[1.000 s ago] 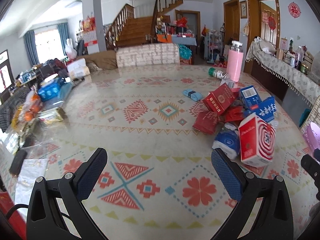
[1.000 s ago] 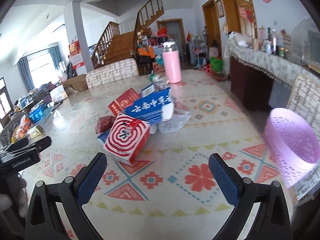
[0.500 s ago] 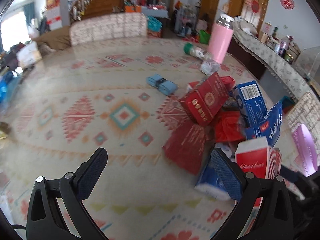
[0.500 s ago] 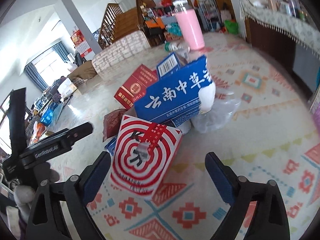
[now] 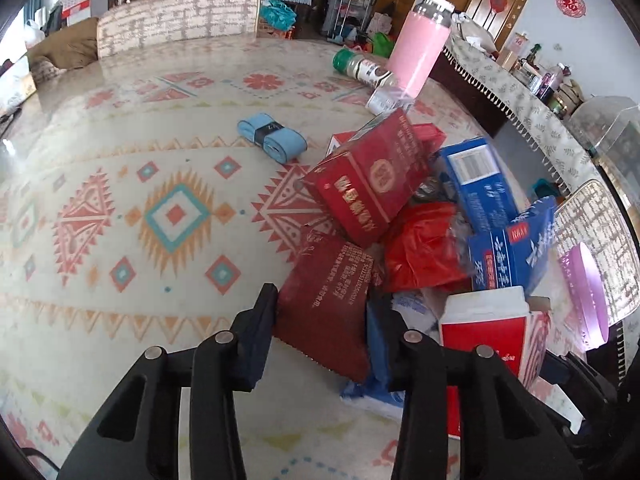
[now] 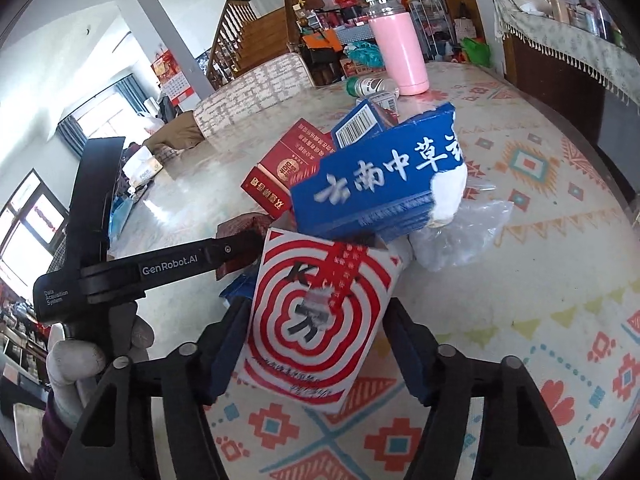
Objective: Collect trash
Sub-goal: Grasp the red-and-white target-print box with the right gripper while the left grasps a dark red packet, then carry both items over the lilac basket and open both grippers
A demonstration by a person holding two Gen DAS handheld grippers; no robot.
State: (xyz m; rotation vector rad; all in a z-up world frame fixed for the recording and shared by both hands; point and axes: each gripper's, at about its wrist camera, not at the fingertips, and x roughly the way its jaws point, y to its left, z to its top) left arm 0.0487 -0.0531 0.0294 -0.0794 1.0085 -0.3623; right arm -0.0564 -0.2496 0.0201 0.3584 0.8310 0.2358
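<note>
1. The table (image 5: 120, 92) carries a heap of trash at its right side; a chair (image 5: 176, 20) stands at the far edge.
2. A pink bottle (image 6: 398, 56) stands upright beyond the heap, with a clear bottle (image 5: 362, 68) lying on its side next to it.
3. A blue box (image 6: 380, 176) leans across the top of the heap, long axis running left to right, rising to the right.
4. A red box (image 5: 368, 184) tilts against the heap, its long axis pointing to the far right.
5. The spiral box (image 6: 316, 320) stands tilted at the heap's near edge, top leaning away; the right gripper (image 6: 316, 344) pinches its sides.
6. The dark red packet (image 5: 328, 300) lies flat, long axis pointing away; the left gripper (image 5: 324, 328) closes on its near end, one finger (image 5: 256, 332) touching its left edge.
7. A crumpled red bag (image 5: 424, 244) and a clear bag (image 6: 464, 236) crowd behind.
8. A blue roll (image 5: 272, 140) lies apart, left of the heap.
</note>
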